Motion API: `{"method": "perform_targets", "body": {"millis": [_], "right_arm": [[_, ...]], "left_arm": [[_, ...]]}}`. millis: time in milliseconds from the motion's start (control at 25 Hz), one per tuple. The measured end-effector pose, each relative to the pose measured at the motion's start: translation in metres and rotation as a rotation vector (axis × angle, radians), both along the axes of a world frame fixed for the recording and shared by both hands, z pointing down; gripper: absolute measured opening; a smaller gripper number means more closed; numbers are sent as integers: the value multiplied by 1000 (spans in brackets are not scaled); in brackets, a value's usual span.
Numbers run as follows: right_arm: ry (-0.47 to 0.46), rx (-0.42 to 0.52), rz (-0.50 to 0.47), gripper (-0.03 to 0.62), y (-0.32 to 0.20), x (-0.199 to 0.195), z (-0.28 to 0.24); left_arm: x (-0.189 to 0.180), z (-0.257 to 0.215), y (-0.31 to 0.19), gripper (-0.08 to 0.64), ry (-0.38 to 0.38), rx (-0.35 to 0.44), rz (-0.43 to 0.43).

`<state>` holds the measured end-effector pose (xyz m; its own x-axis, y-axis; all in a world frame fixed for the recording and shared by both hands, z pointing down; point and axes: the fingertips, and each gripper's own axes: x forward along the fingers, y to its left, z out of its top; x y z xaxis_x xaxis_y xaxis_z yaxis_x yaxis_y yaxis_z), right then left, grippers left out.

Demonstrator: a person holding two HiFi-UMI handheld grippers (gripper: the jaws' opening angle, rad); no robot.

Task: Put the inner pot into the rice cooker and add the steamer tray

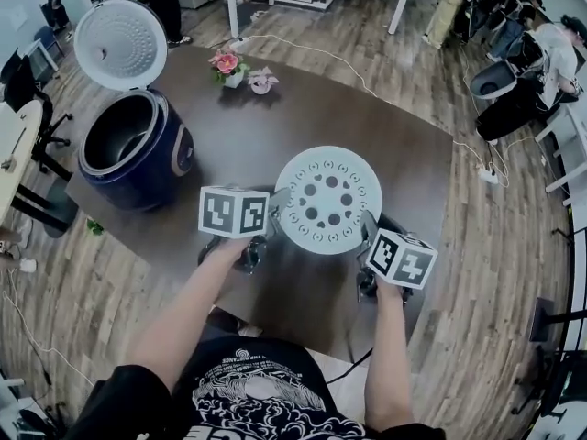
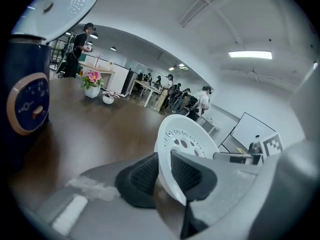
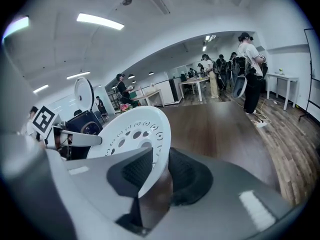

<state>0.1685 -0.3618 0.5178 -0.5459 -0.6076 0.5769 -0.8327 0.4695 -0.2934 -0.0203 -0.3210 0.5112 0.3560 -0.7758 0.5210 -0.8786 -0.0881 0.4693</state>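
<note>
The white perforated steamer tray (image 1: 327, 199) hangs above the dark table (image 1: 404, 145), held by its rim from two sides. My left gripper (image 1: 277, 202) is shut on its left edge, and my right gripper (image 1: 367, 224) is shut on its right edge. In the left gripper view the tray's rim (image 2: 165, 179) sits pinched between the black pads (image 2: 142, 176). The right gripper view shows the tray (image 3: 135, 134) gripped the same way between its pads (image 3: 187, 176). The dark blue rice cooker (image 1: 138, 149) stands at the table's left with its lid (image 1: 121, 44) raised and the inner pot (image 1: 124, 131) inside.
A small pot of pink flowers (image 1: 227, 65) and a white flower holder (image 1: 262, 82) stand at the table's far side. Chairs, desks and people fill the room around the table. A cable and power strip (image 1: 486, 174) lie on the floor at right.
</note>
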Motion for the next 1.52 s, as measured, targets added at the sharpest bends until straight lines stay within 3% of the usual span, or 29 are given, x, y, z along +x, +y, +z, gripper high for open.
{"method": "perform_targets", "body": {"millis": [760,1520], "right_arm": [[-60,145,-268,91,-12,-169,-89],[-184,186,-470,84,25,-315,-160]], "left_arm": [[-147,-81,38,87,-39,151,-249],[-276,-152,103,87,-99,262,-444]]}}
